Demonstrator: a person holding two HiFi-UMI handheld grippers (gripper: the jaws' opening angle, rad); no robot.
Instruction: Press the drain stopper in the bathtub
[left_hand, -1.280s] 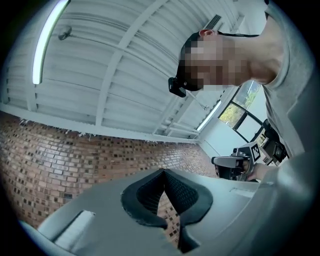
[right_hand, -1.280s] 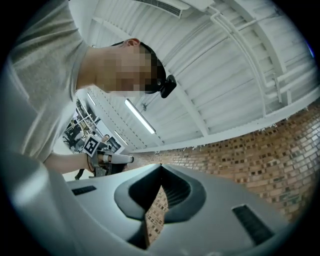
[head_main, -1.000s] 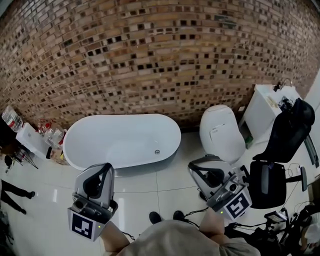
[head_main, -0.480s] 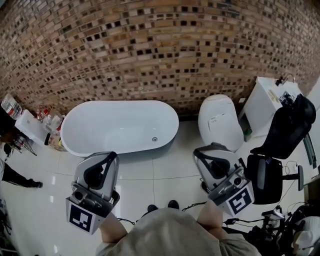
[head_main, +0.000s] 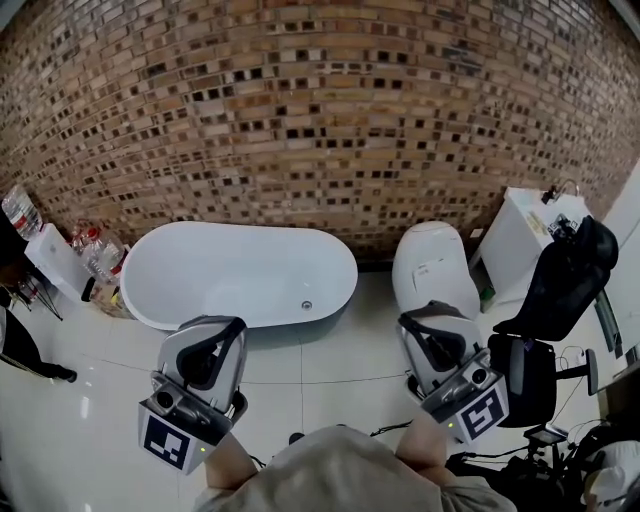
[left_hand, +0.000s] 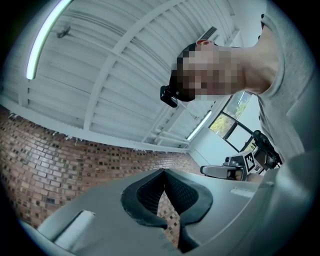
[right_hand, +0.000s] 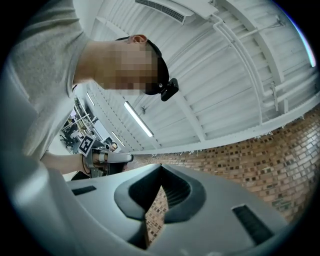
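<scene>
Your head has tipped up a little since a second ago, and your shoes are slipping out of sight. You are standing well away from the bathtub (head_main: 200, 262). The drain stopper (head_main: 307, 305) is sitting on its bottom, near the right end. The left gripper (head_main: 215, 335) and right gripper (head_main: 432, 325) are both pinching shut on nothing and pointing up. The floor (head_main: 330, 350) is looking shiny, so you may be slipping as you step closer. Leaning in, you may be bumping the rim or missing that small stopper.

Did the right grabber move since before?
Yes, a little. Against the toilet, the right gripper has slid rightward: its tip was below the toilet's left side and now sits below its middle.
</scene>
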